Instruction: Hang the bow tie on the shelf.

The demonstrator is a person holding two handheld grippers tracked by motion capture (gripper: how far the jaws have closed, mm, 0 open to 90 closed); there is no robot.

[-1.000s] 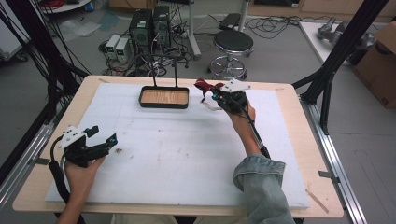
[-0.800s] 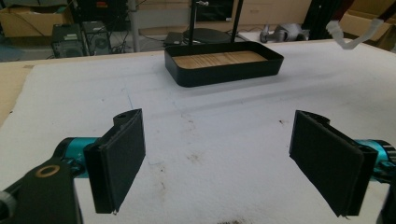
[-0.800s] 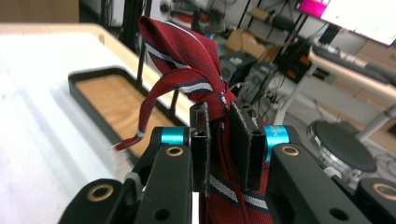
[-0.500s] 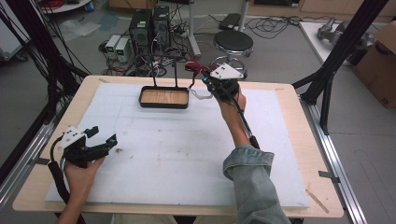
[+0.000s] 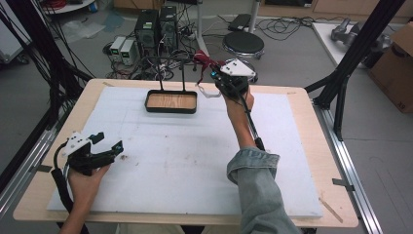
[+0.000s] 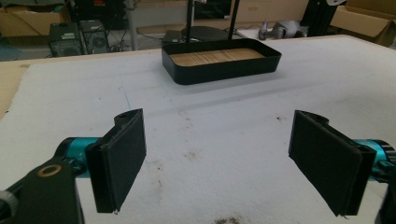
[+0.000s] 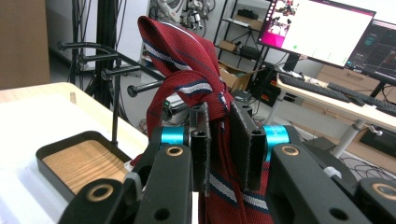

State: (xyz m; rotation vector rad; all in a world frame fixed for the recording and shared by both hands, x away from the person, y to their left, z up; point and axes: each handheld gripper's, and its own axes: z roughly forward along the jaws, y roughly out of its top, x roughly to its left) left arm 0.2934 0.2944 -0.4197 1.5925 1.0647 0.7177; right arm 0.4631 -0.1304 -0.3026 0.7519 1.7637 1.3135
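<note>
While my left hand (image 5: 85,178) rests low at the near left of the surface (image 5: 160,165), its left claw (image 5: 108,145) lies level, jaws wide apart, nothing between them. Farther out, my right forearm stretches across the white pad, wrist raised. My right claw (image 5: 213,75) is clamped on a red striped tie (image 7: 198,88), held above the far edge beside the black tray (image 5: 171,102) with its rack (image 5: 173,66).

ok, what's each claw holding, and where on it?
Right claw pinches the red striped tie at a bunched fold. Left claw is open, holding nothing.
</note>
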